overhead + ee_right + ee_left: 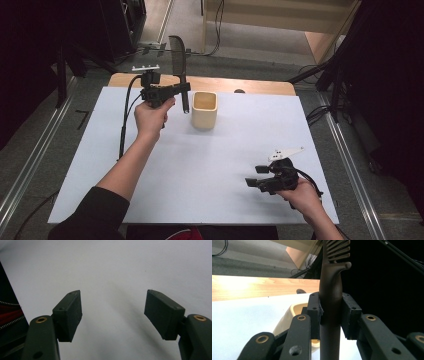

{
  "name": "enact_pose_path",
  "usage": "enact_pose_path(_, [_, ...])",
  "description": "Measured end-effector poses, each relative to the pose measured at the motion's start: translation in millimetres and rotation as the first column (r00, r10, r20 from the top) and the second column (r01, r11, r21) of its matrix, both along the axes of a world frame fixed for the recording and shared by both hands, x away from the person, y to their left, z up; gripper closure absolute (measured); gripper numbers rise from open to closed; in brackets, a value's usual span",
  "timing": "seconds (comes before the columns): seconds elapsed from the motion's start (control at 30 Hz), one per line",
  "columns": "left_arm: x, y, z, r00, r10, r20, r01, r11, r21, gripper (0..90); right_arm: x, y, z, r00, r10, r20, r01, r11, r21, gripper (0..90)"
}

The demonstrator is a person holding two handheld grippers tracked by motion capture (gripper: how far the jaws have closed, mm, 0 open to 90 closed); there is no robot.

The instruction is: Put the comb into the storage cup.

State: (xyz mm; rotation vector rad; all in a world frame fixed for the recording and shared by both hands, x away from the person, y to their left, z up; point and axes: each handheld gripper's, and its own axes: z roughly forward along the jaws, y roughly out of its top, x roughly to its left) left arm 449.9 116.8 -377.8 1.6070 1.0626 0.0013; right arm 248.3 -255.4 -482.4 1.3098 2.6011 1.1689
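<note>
A dark brown comb (179,65) stands upright in the air, teeth end at the top. My left gripper (183,90) is shut on its handle, held up above the far left of the white table (200,165). Close up, the comb's handle (331,302) is clamped between the two pads, with the teeth showing above. A cream square cup (204,110) stands just right of the comb; its rim (295,308) lies behind the jaws in the left gripper view. My right gripper (254,177) rests low at the near right, open, and between its pads (71,315) lies bare table.
A wooden strip (240,84) runs along the table's far edge, with floor and cables beyond. Dark frames stand left and right of the table. A small dark object (239,91) lies at the far edge behind the cup.
</note>
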Motion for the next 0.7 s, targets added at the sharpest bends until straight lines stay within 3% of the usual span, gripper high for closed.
enact_pose_path(0.33, [12.2, -9.5, 3.4, 0.9997, 0.014, 0.021, -0.014, 0.9999, -0.002, 73.3, 0.4, -0.1, -0.8, 1.0000, 0.001, -0.005, -0.001, 1.0000, 0.006, 28.4])
enact_pose_path(0.7, [26.2, -28.1, 3.4, 0.9974, 0.013, 0.070, -0.014, 0.9998, 0.011, 73.3, -0.2, -2.2, 0.0, 1.0000, -0.004, -0.001, 0.004, 0.9999, 0.015, 28.4])
